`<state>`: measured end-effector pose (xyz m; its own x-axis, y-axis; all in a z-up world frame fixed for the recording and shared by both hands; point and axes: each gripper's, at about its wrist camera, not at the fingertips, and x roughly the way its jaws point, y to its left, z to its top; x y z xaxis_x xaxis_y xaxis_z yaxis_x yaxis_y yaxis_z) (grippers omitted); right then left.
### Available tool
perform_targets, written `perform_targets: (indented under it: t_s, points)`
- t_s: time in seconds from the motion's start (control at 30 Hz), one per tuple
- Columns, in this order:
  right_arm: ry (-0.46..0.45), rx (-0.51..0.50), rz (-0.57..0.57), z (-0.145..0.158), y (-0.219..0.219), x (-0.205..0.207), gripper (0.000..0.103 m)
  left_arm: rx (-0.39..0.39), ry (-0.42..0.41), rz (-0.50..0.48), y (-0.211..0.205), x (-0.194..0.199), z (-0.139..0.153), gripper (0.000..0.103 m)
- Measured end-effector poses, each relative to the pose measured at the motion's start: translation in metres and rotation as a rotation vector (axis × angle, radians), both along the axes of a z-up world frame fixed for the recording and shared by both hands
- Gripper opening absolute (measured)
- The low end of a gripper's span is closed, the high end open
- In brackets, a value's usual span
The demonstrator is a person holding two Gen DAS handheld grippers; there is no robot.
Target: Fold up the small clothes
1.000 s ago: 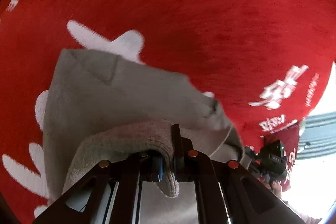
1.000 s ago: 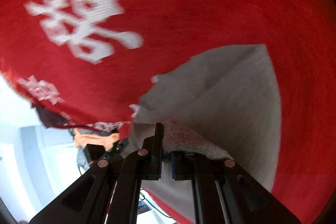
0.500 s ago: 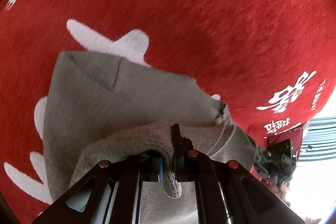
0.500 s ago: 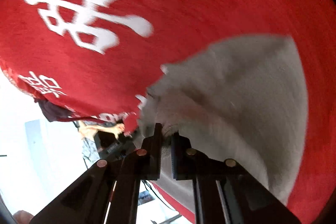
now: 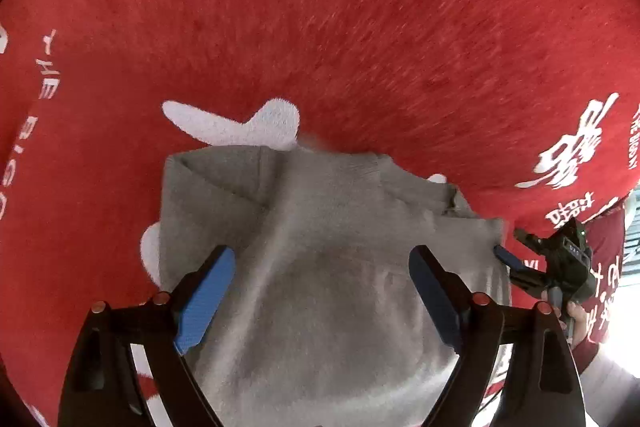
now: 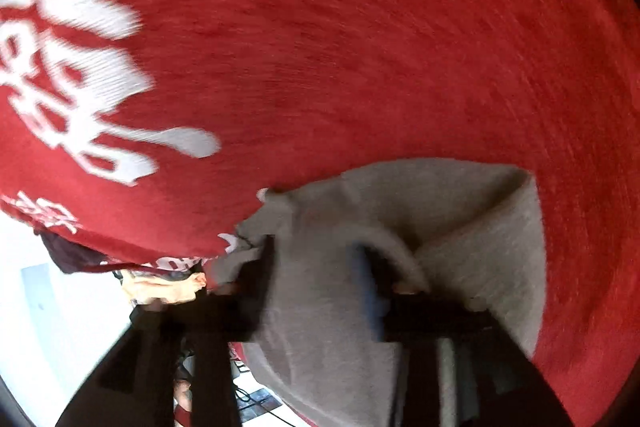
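Both grippers just popped open: left gripper (image 5: pixel 320 291) spread wide, right gripper (image 6: pixel 320 283) parted, grey knit garment (image 5: pixel 320 227) lying loose on the red blanket (image 5: pixel 360 27).

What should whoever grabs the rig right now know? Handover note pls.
Left gripper: jaws have just opened wide, blue pads clear of the grey knit garment below them; nothing held.
Right gripper: jaws have just been opening, with a garment edge still between them; view blurred, but no grip apparent.
Garment lies on the red cloth with white lettering, one portion laid over the rest.
Done: a fold appears just laid down and let go.
Left: pull both grippers clear, check the edges line up, then make any remaining folds.
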<state>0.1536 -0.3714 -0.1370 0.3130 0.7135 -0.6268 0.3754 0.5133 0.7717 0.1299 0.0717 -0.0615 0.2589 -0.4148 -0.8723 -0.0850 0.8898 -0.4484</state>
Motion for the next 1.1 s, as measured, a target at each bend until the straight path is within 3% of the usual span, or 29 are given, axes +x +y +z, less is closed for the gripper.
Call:
perform_targets:
  t_s: [0.1, 0.23, 0.33, 0.53, 0.67, 0.73, 0.77, 0.9, 1.1]
  points:
    - [-0.033, -0.086, 0.065, 0.024, 0.004, -0.008, 0.053, 0.055, -0.009, -0.012, -0.003, -0.006, 0.008, 0.089]
    - [-0.077, -0.303, 0.166, 0.055, 0.014, -0.029, 0.053, 0.172, -0.004, -0.058, -0.017, -0.016, 0.004, 0.089]
    - [-0.084, -0.431, 0.218, 0.063, 0.016, -0.044, 0.053, 0.195, 0.014, -0.05, -0.016, -0.018, -0.005, 0.089]
    - [-0.119, -0.476, 0.294, 0.049, 0.024, -0.011, 0.053, 0.213, -0.012, -0.046, -0.02, 0.012, -0.013, 0.089]
    - [-0.062, -0.472, 0.342, 0.024, 0.032, 0.013, 0.048, 0.213, 0.057, -0.045, -0.03, 0.031, -0.04, 0.088]
    - [-0.057, -0.457, 0.356, 0.018, 0.03, 0.016, 0.006, 0.25, 0.056, -0.041, -0.033, 0.031, -0.046, 0.076]
    - [-0.064, -0.472, 0.357, 0.02, 0.031, 0.018, 0.006, 0.28, 0.047, -0.033, -0.033, 0.03, -0.046, 0.07]
    - [-0.159, -0.504, 0.374, 0.04, 0.033, 0.021, 0.006, 0.337, 0.012, 0.03, -0.024, 0.026, -0.04, 0.069]
    - [-0.103, -0.568, 0.404, 0.018, 0.038, 0.03, 0.007, 0.357, 0.017, 0.088, -0.009, 0.021, -0.031, 0.069]
